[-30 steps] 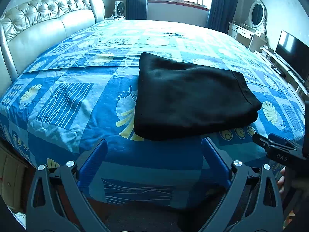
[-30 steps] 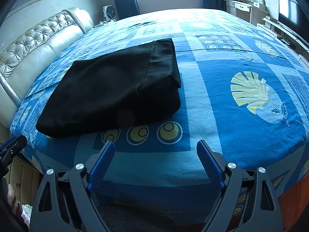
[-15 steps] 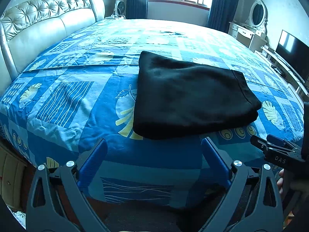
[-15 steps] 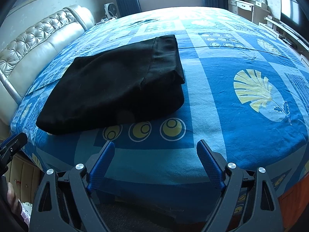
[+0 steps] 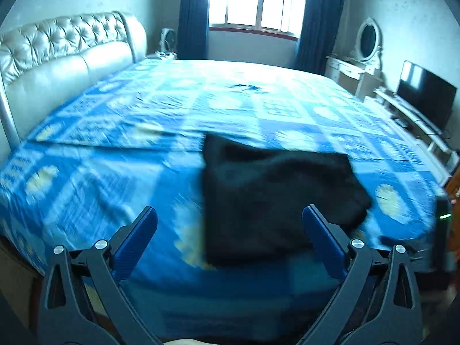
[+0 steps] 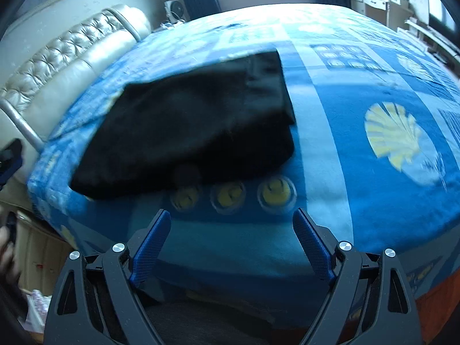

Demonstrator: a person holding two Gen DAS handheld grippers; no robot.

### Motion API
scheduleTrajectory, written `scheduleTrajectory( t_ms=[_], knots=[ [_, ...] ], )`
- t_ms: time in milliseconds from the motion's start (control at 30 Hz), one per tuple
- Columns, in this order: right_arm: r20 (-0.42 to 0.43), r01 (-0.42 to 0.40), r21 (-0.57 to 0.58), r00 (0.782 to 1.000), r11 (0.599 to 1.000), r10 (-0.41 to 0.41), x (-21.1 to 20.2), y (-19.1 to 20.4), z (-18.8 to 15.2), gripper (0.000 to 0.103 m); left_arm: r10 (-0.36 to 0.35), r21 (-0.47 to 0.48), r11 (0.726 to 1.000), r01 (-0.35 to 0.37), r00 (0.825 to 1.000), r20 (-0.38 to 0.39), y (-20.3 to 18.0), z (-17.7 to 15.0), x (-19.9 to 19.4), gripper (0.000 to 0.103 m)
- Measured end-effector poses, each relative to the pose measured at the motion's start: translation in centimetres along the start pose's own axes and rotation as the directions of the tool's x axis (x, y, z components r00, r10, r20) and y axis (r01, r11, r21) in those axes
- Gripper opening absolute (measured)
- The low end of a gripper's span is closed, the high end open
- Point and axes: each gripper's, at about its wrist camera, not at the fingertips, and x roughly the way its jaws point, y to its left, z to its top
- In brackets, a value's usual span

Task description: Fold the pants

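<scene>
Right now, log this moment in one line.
pants: folded, on bed | left gripper: open, empty | right gripper: open, empty

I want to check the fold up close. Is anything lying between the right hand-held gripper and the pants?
Nothing visible: only bare bedspread lies between the open right hand-held gripper and the folded black pants.

Bright window [image 5: 253, 3] backlight, bluish cast, motion blur, fisheye-curved dark edges.
</scene>
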Motion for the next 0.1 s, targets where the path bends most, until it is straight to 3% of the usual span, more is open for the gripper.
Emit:
scheduleTrajectory(
  t_ms=[100],
  knots=[
    [0.060, 0.010, -0.032, 0.998, 0.999, -0.008, 0.0, -1.0, 4.8, 0.086, 0.147, 0.004, 0.989, -0.147, 0.989, 0.006, 3.6, 2.5, 4.0, 0.101]
  ],
)
